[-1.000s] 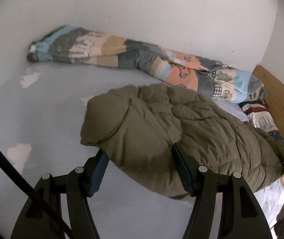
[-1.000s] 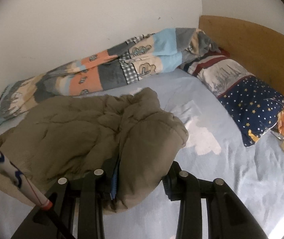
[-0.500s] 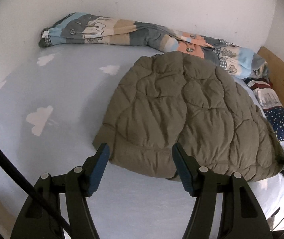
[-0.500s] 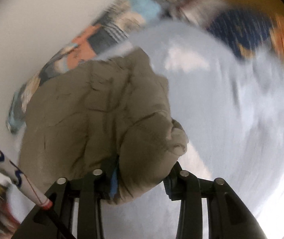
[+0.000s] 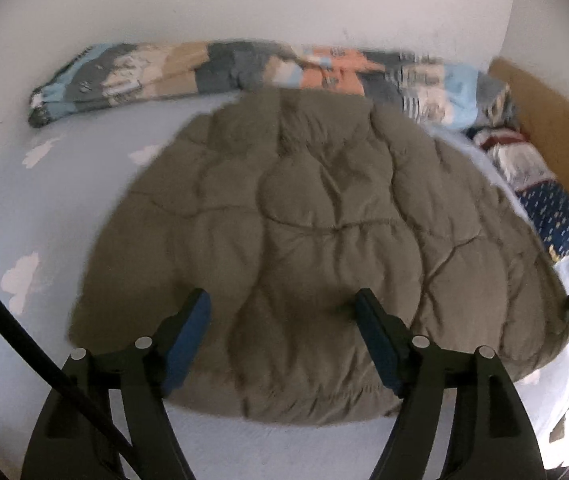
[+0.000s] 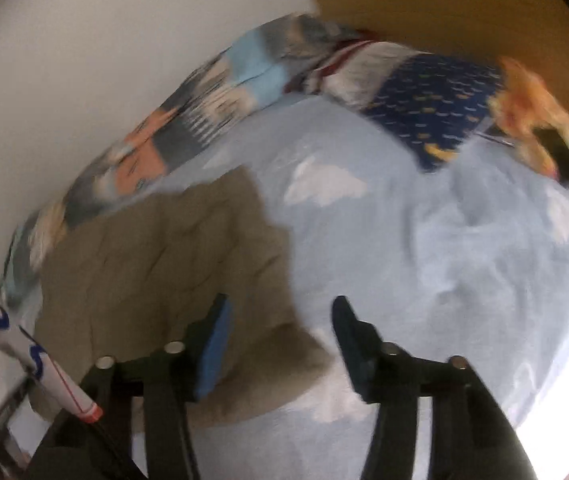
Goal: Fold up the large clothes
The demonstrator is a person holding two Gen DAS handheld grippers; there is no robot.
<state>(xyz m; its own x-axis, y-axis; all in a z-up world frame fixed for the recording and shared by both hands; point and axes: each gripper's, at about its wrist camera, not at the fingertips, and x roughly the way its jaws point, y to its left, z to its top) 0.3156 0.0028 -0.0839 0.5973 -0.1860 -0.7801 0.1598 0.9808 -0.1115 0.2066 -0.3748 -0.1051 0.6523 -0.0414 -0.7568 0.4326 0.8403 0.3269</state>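
An olive quilted jacket [image 5: 324, 220] lies spread flat on the pale blue cloud-print bed sheet [image 5: 64, 200]. My left gripper [image 5: 282, 320] hovers over the jacket's near hem. Its jaws are opening and its pads stand clear of the fabric, which lies flat below. In the right wrist view the jacket [image 6: 164, 260] fills the lower left, and its near right corner lies under my right gripper [image 6: 282, 332]. Those jaws are closing. The fabric reaches the left pad, while bare sheet [image 6: 424, 260] shows before the right pad. Neither gripper is pressing on the cloth.
A rolled patchwork quilt [image 5: 204, 68] runs along the white wall behind the jacket. A starry blue pillow [image 6: 424, 92] and an orange cloth [image 6: 524, 108] with a dark flat object [image 6: 564, 156] lie by the wooden headboard [image 6: 464, 12] on the right.
A second ago both grippers held up bunched jacket fabric. The jacket now lies spread flat, both sets of fingers have come off it, and the left fingers stand wider apart.
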